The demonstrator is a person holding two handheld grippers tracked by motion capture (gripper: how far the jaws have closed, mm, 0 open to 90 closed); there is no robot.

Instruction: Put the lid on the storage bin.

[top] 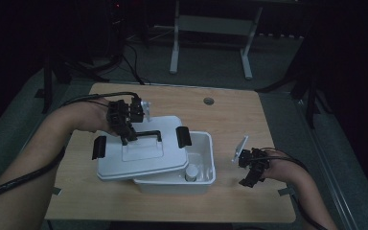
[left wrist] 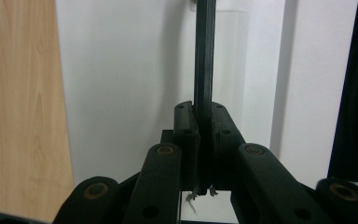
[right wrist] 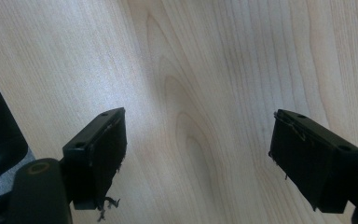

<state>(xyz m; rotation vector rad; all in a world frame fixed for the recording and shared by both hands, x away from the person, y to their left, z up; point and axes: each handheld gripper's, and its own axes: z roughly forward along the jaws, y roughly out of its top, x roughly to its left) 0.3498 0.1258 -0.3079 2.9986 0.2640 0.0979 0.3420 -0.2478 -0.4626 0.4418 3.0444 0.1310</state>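
We saw the left gripper (top: 127, 136) over the flat white plastic lid (top: 141, 155), its jaws pinched on the lid's thin black handle bar (top: 146, 133). In the left gripper view the jaws stood pressed against that bar (left wrist: 204, 56) from both sides, with no gap left between the pads (left wrist: 186, 135) and the bar. The bar ran out of the frame at twelve o'clock, so its far end was cut off.

The lid sat askew over the white rectangular plastic box (top: 203, 165), covering the box's nine o'clock half and overhanging its edge, while the three o'clock half lay uncovered. Whether the lid rested on the rim or hung just above it we could not tell in the dim light. Two black latches (top: 183, 136) stood up at the lid's short ends. Inside the uncovered part of the box, toward six o'clock, a small white round-topped item (top: 191, 171) showed; we could not make out what it was.

The right gripper (top: 250, 181) lay at three o'clock from the box, well apart from it, above the light wooden table (top: 239, 115). In the right gripper view its jaws were spread wide, with bare wood grain (right wrist: 191, 93) between the pads (right wrist: 103, 154). A dark shape at nine o'clock in that view was cut off and unreadable.

The room beyond the table was too dark to read.
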